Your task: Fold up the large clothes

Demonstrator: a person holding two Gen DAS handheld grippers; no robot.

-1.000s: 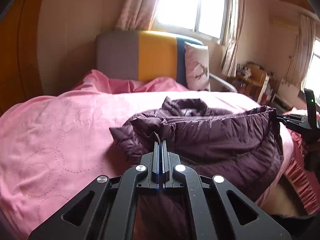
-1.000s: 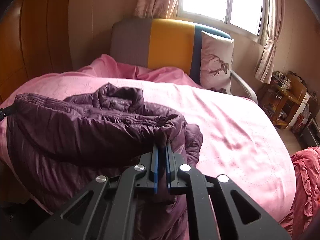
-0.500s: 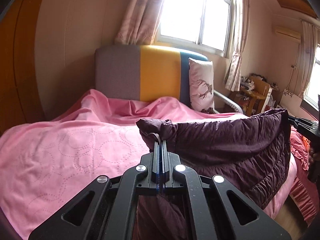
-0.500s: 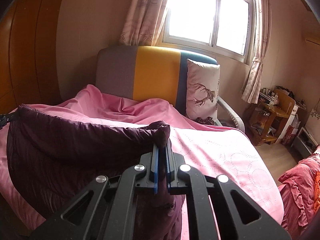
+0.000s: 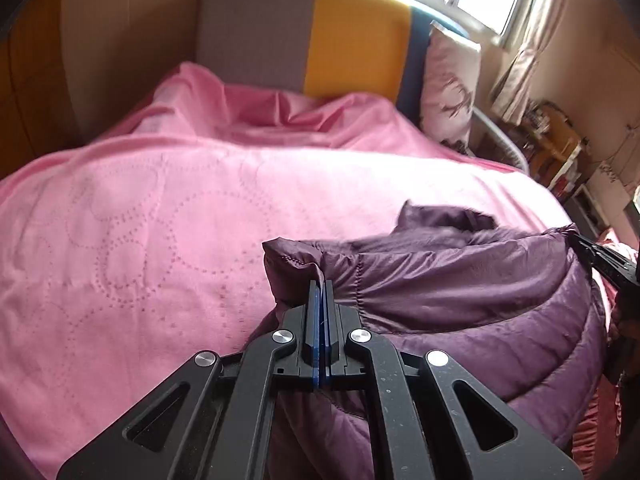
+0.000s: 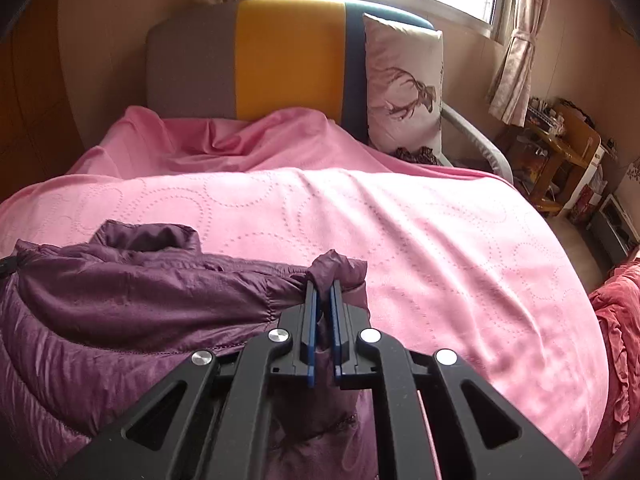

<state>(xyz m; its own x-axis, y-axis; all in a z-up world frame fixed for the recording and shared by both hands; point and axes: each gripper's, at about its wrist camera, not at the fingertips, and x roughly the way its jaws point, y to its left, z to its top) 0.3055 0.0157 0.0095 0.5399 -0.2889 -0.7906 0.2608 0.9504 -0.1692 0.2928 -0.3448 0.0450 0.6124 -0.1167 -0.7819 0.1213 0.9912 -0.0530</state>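
a bed is covered by a pink bedspread (image 5: 168, 216) stitched with dotted circle patterns, rumpled toward the headboard (image 6: 256, 56), which is panelled in grey, yellow and dark blue. a pillow with a deer print (image 6: 404, 84) is propped upright against the blue panel. a bright window with patterned curtains is seen behind the headboard. a wooden side table (image 6: 560, 152) with clutter is set in the far right corner, and a red ruffled cloth (image 6: 616, 320) is seen at the right edge, beside the bed. orange-brown wood panelling is seen on the left wall.

a purple puffer jacket (image 5: 460, 300) is draped on the near edge of the bed, stretched between the two tools, its lower part hung off the near side and a bunched part laid on the spread behind the stretched edge.

the left gripper (image 5: 322, 292) is angled down at the bed, jaws pressed together on a jacket corner. the right gripper (image 6: 325, 292) is angled down likewise, jaws nearly together and clamped on a twisted wad of the jacket's other corner. the right tool's tip is seen at the far right of the left view, on the jacket edge.
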